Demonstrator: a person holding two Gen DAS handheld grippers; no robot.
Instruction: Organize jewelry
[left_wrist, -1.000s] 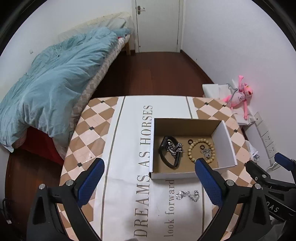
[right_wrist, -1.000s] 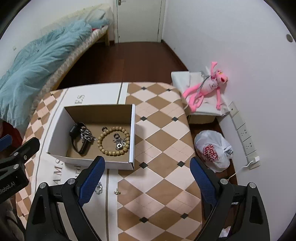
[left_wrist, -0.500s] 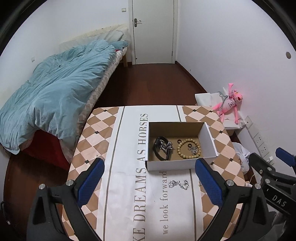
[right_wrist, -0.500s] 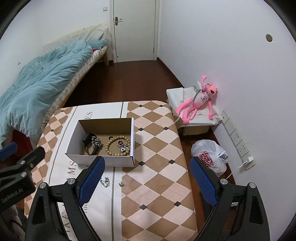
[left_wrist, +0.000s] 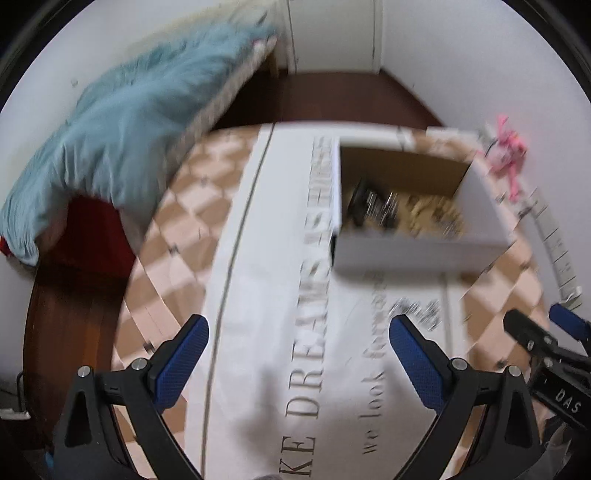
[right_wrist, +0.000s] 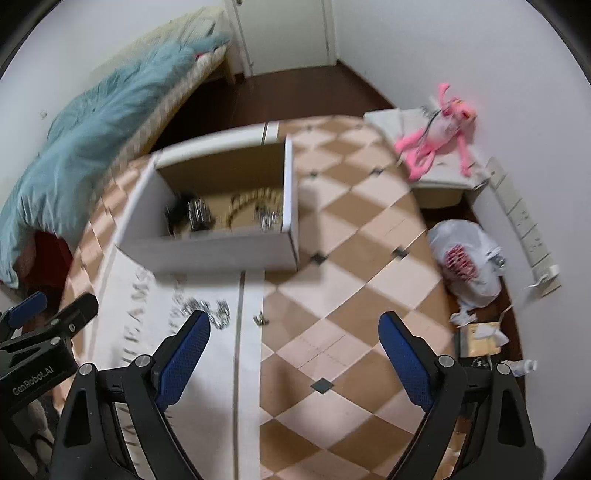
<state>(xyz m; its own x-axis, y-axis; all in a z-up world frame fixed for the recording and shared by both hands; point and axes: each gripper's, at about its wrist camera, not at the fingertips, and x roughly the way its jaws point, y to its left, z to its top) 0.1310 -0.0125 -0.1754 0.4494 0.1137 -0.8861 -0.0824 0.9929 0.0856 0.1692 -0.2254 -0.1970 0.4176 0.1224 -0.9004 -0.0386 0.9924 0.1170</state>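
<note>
Left gripper (left_wrist: 297, 345) and right gripper (right_wrist: 293, 341): jaws spread wide, empty. Silver metal chain (right_wrist: 205, 310) lies at 6 o'clock of the white cardboard box (right_wrist: 221, 251), apart.

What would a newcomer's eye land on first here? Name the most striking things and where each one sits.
First the open white box in the middle of the checkered table, with blurred jewelry inside. Next the silver chain lying loose on the cloth in front of the box, just ahead of the open right tongs. Off the table, a pink plush toy by the right wall and a blue duvet on the bed at left.
</note>
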